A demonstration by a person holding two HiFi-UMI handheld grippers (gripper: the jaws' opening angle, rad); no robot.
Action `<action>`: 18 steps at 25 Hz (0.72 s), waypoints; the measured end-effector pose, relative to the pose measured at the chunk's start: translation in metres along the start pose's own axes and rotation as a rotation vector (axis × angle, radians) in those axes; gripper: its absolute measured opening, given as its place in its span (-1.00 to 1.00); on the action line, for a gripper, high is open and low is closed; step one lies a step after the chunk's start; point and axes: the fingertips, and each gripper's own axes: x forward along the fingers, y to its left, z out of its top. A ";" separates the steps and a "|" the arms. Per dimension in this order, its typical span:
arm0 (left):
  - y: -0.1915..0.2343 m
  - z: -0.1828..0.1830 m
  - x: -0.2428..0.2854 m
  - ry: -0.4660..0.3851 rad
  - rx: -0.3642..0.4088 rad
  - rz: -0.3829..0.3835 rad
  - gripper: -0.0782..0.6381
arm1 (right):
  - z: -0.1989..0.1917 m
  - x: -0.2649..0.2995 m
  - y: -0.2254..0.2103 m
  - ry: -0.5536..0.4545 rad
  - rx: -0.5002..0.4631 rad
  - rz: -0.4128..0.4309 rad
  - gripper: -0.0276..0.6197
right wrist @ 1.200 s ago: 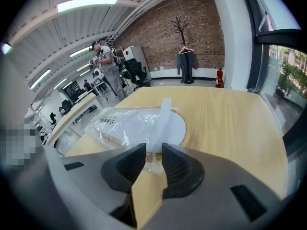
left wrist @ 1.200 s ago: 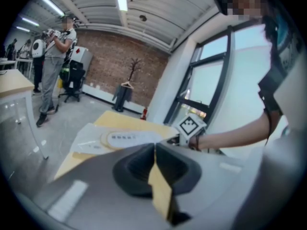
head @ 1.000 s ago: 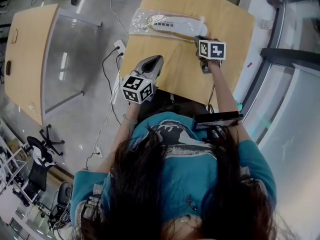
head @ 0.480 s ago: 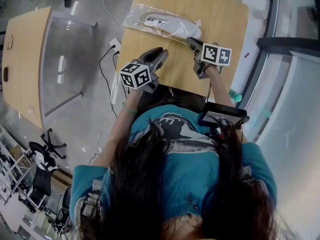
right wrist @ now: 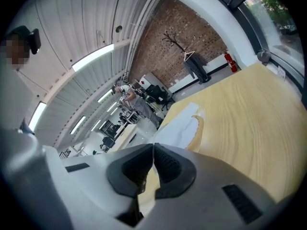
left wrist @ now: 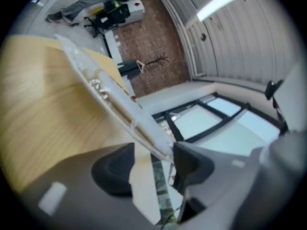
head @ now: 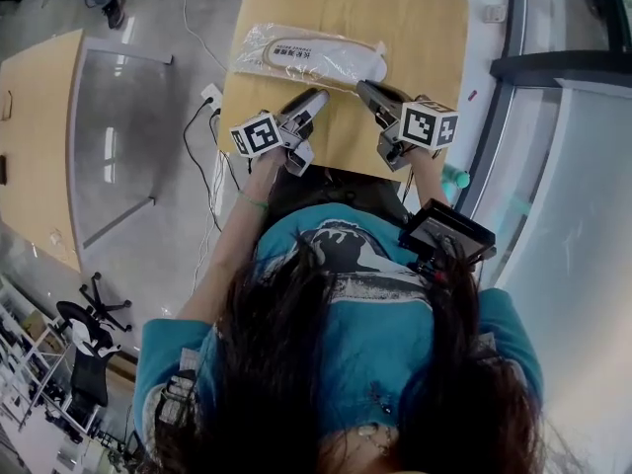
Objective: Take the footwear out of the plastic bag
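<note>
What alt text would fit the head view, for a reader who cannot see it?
From above, a person holds two grippers over a wooden table, both pointing at a plastic bag with a pale slipper inside. The left gripper is opening its jaws, gripping nothing; the right gripper is shut and empty.

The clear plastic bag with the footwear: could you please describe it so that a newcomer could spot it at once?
Find the light wooden table in the head view. Across its far half lies a clear crinkled plastic bag holding a flat pale slipper with dark print. It is the only see-through thing on it.
</note>
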 end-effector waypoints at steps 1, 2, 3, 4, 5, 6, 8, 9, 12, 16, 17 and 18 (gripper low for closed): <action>-0.001 0.004 0.000 -0.039 -0.040 -0.020 -0.11 | 0.000 -0.005 0.004 -0.012 -0.006 0.020 -0.85; -0.003 0.006 0.000 -0.062 -0.065 -0.036 -0.11 | 0.001 -0.009 0.009 -0.027 -0.009 0.041 -0.85; -0.005 0.007 0.000 -0.067 -0.072 -0.047 -0.10 | 0.001 -0.014 0.013 -0.043 -0.010 0.059 -0.85; -0.007 0.005 -0.001 -0.061 -0.069 -0.054 -0.10 | 0.001 -0.017 0.018 -0.057 -0.009 0.072 -0.85; -0.010 0.003 -0.002 -0.052 -0.065 -0.060 -0.10 | 0.001 -0.021 0.023 -0.067 -0.010 0.078 -0.86; -0.014 0.001 -0.005 -0.046 -0.071 -0.066 -0.10 | -0.001 -0.024 0.028 -0.071 -0.013 0.078 -0.86; -0.017 -0.005 -0.007 -0.046 -0.114 -0.083 -0.08 | -0.004 -0.028 0.035 -0.078 -0.008 0.077 -0.86; -0.017 -0.008 -0.006 -0.046 -0.143 -0.093 -0.06 | -0.004 -0.030 0.037 -0.087 0.003 0.083 -0.86; -0.015 -0.016 0.003 -0.040 -0.208 -0.131 0.04 | -0.002 -0.031 0.039 -0.106 0.024 0.106 -0.86; -0.008 -0.003 0.006 -0.143 -0.297 -0.154 0.04 | -0.008 -0.031 0.041 -0.073 -0.005 0.113 -0.86; -0.007 0.003 0.004 -0.174 -0.311 -0.156 0.04 | -0.010 -0.031 0.044 -0.067 -0.003 0.117 -0.86; -0.005 0.008 0.002 -0.195 -0.313 -0.157 0.04 | -0.012 -0.030 0.046 -0.062 -0.002 0.120 -0.86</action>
